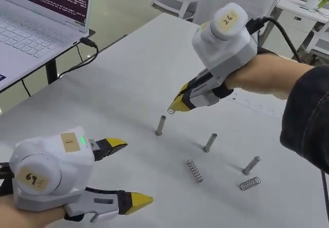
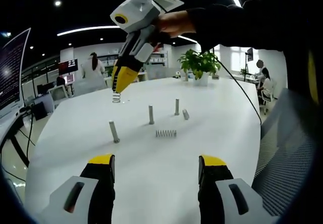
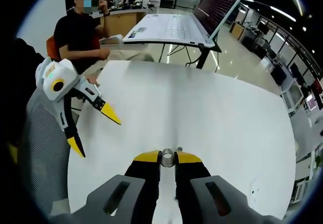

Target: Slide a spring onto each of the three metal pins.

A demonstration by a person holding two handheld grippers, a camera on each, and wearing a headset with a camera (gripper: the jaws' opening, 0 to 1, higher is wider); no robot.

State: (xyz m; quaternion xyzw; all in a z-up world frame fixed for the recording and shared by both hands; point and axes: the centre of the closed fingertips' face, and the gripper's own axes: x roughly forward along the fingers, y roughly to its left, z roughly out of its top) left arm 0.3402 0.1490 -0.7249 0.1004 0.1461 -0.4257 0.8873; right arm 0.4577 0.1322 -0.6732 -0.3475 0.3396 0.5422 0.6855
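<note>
Ceiling strips [image 2: 86, 31] are lighting the room brightly and evenly from overhead. The white table [image 1: 128, 74] is giving off a soft, even sheen. The metal pins [image 1: 160, 126] are casting faint, diffuse shadows. The head view is rendering sharp throughout. Both gripper views are bending straight lines hard toward their edges, with distant background going slightly soft
</note>
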